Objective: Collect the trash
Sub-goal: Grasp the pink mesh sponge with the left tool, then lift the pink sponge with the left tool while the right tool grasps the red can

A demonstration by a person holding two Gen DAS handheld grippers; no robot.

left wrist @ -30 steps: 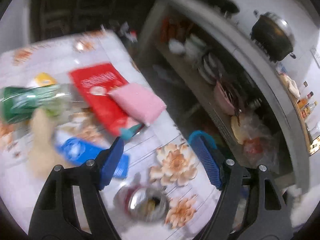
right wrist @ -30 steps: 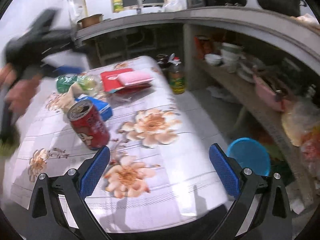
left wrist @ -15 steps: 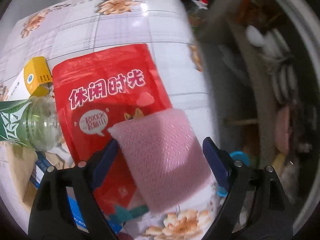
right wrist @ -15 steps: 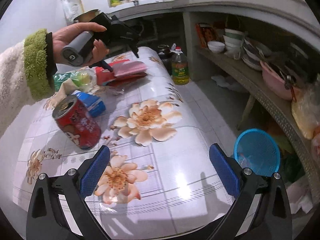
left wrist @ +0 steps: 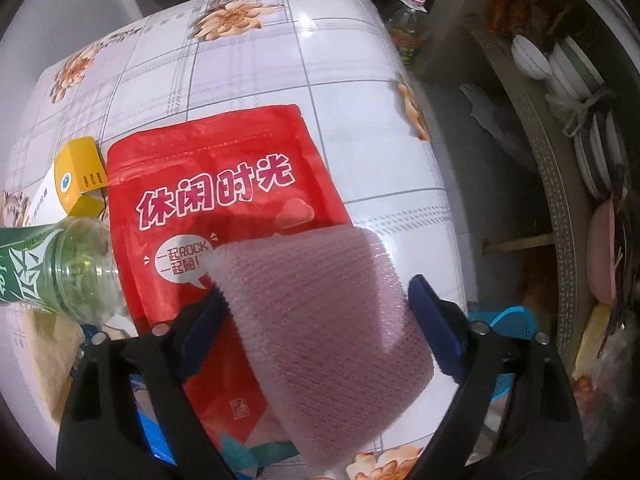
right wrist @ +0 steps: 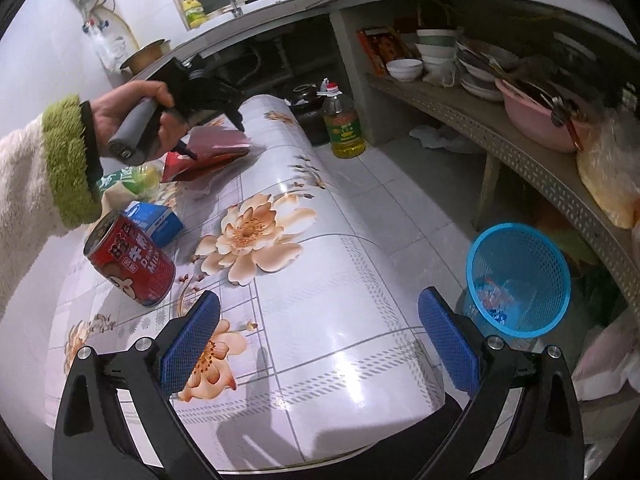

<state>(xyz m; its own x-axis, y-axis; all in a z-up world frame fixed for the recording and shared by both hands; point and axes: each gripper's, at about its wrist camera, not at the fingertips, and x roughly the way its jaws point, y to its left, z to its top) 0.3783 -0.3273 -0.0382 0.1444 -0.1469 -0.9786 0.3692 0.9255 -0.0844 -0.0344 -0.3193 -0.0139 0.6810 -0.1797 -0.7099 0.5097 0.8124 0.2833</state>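
Moving in fast, the left gripper (left wrist: 316, 316) came down round the pink pad (left wrist: 320, 320) on the red bag (left wrist: 216, 208), fingers wide w/ the pad between, not yet squeezed. Right gripper (right wrist: 320, 344) was wide, empty, near the bin (right wrist: 520, 280).

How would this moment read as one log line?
left tool: open around pink sponge | right tool: open, idle | basket: on floor

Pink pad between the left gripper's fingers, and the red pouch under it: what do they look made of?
Pink pad: likely soft foam or sponge in a knit mesh cover, going by its matte ribbed weave and rounded edges. Red pouch: glossy plastic or foil film; it shows glare, creases and a sealed top seam. Left gripper straddles the pad.
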